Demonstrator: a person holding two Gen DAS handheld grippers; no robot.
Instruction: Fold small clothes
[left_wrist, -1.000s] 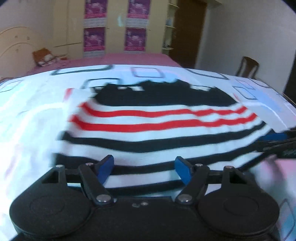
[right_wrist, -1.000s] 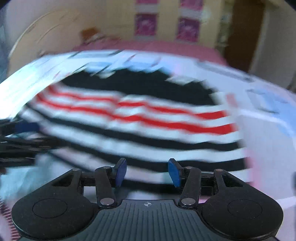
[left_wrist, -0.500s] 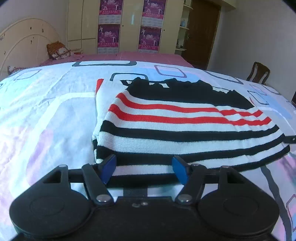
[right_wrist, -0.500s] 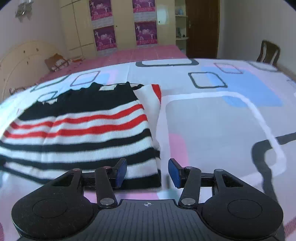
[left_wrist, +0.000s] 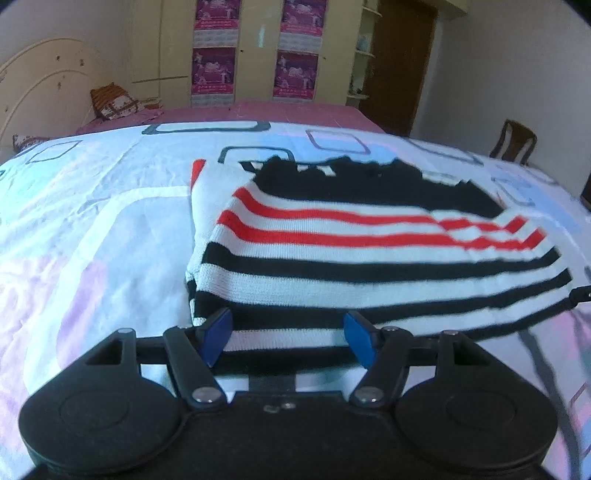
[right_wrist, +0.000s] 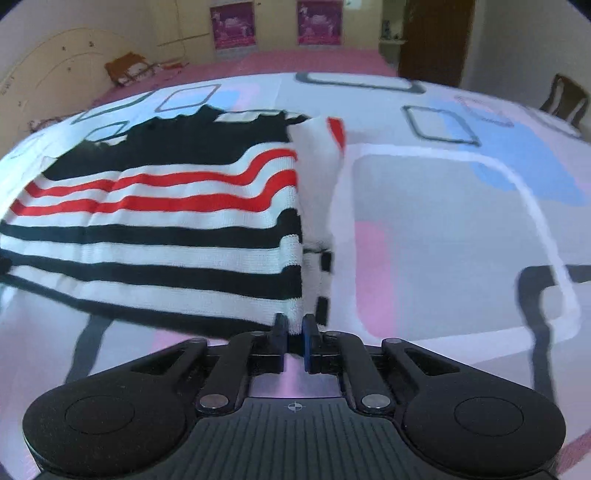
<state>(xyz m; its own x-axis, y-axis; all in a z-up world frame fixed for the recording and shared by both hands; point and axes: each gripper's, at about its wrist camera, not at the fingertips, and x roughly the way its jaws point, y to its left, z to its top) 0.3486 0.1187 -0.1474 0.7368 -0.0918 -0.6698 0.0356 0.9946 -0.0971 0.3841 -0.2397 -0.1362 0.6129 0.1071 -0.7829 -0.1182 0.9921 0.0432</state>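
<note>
the left gripper (left_wrist: 288, 334) has its jaws wide apart over the near edge of the striped sweater (left_wrist: 369, 251) on the bed sheet (left_wrist: 92, 229).

the right gripper (right_wrist: 294, 332) is closing, and seems to pinch the sweater's near corner.

Both wrist views look low, close, down across the bed (left_wrist: 92, 229); sharing the striped sweater (left_wrist: 369, 258).
</note>
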